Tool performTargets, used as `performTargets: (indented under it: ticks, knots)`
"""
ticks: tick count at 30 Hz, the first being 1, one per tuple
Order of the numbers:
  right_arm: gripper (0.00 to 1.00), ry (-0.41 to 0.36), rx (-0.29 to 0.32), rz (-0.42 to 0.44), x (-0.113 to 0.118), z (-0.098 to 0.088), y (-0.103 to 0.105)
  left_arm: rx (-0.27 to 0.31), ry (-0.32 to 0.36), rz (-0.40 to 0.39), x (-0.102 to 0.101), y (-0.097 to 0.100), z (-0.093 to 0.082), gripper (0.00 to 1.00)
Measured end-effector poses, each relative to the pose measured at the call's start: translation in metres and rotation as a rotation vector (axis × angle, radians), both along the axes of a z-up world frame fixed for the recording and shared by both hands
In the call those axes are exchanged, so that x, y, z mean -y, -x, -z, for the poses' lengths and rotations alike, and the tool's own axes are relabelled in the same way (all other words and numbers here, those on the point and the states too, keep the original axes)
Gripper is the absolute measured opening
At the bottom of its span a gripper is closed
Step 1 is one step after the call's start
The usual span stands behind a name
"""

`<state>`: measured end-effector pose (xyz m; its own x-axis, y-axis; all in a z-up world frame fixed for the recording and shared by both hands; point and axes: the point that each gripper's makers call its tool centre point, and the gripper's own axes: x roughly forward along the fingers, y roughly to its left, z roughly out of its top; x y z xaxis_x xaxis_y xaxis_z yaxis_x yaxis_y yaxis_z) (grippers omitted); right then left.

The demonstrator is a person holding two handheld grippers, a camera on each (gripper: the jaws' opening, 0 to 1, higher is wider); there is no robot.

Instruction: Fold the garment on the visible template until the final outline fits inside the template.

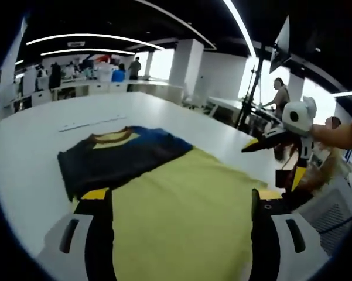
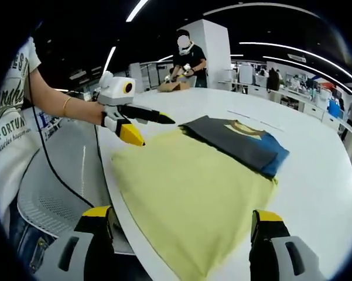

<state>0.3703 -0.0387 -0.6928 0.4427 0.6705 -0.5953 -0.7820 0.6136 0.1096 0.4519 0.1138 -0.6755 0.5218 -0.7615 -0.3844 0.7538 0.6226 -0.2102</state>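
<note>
A folded dark navy and blue garment with a yellow collar lies on the white table, at the far end of a large yellow sheet. My left gripper stands open, its jaws wide apart over the sheet's near part, holding nothing. In the right gripper view the same garment rests on the sheet's far right end. My right gripper is open above the sheet's near edge, which hangs over the table edge. Each gripper shows in the other's view, left gripper and right gripper, both open in the air.
A person's hand and arm hold the left gripper. Another person stands at the table's far end beside brown boxes. White strips lie beyond the garment. Desks, pillars and a tripod stand behind.
</note>
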Motion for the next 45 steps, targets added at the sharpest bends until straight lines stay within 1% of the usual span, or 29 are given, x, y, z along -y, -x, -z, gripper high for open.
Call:
performTargets:
  ticks: [3,4,6,10,13,17,20,24,26,27,29,30,31,32,34,38,40,43,44,45]
  knots:
    - [0.95,0.005,-0.004,0.0,0.001,0.002,0.002,-0.002,-0.022,0.007,-0.007,0.005,0.003,0.92]
    - [0.95,0.008,-0.005,0.0,0.002,0.003,0.002,-0.013,-0.038,0.012,-0.011,0.008,0.006,0.91]
    - [0.93,0.02,-0.008,-0.002,0.004,0.006,0.004,-0.021,-0.045,0.017,-0.015,0.012,0.007,0.89]
    - [0.91,0.035,-0.013,-0.004,0.007,0.009,0.007,-0.031,-0.061,0.036,-0.026,0.029,0.01,0.86]
    - [0.89,0.047,-0.018,-0.003,0.01,0.011,0.009,-0.048,-0.106,0.033,-0.035,0.039,0.016,0.85]
    - [0.85,0.066,-0.018,-0.003,0.014,0.014,0.011,-0.064,-0.111,0.029,-0.045,0.052,0.02,0.82]
    - [0.82,0.073,-0.02,-0.005,0.016,0.015,0.013,-0.06,-0.148,0.048,-0.053,0.061,0.025,0.79]
    - [0.77,0.087,-0.025,-0.02,0.018,0.019,0.017,-0.026,-0.204,0.078,-0.062,0.069,0.03,0.71]
    - [0.74,0.089,-0.027,-0.025,0.018,0.02,0.019,-0.025,-0.233,0.093,-0.065,0.074,0.032,0.7]
    - [0.74,0.09,-0.028,-0.026,0.018,0.02,0.019,-0.03,-0.243,0.101,-0.066,0.076,0.035,0.68]
    - [0.72,0.093,-0.028,-0.028,0.018,0.021,0.02,-0.059,-0.253,0.105,-0.068,0.08,0.038,0.64]
    - [0.71,0.095,-0.031,-0.03,0.018,0.022,0.021,-0.057,-0.259,0.111,-0.069,0.082,0.039,0.61]
    - [0.69,0.096,-0.032,-0.032,0.018,0.022,0.022,-0.054,-0.268,0.112,-0.07,0.083,0.041,0.59]
    - [0.68,0.093,-0.035,-0.033,0.018,0.023,0.023,-0.05,-0.288,0.125,-0.072,0.086,0.044,0.59]
    - [0.64,0.091,-0.038,-0.034,0.017,0.023,0.024,-0.059,-0.305,0.141,-0.073,0.09,0.048,0.58]
    - [0.6,0.101,-0.043,-0.037,0.019,0.028,0.027,-0.053,-0.352,0.171,-0.078,0.096,0.054,0.53]
    - [0.57,0.119,-0.045,-0.043,0.021,0.032,0.028,-0.056,-0.364,0.177,-0.08,0.097,0.057,0.5]
    - [0.54,0.148,-0.053,-0.061,0.023,0.038,0.033,-0.067,-0.398,0.192,-0.085,0.1,0.063,0.41]
    - [0.53,0.154,-0.054,-0.064,0.024,0.039,0.033,-0.078,-0.41,0.188,-0.089,0.101,0.066,0.39]
    - [0.53,0.156,-0.055,-0.064,0.025,0.04,0.034,-0.079,-0.408,0.187,-0.089,0.101,0.067,0.4]
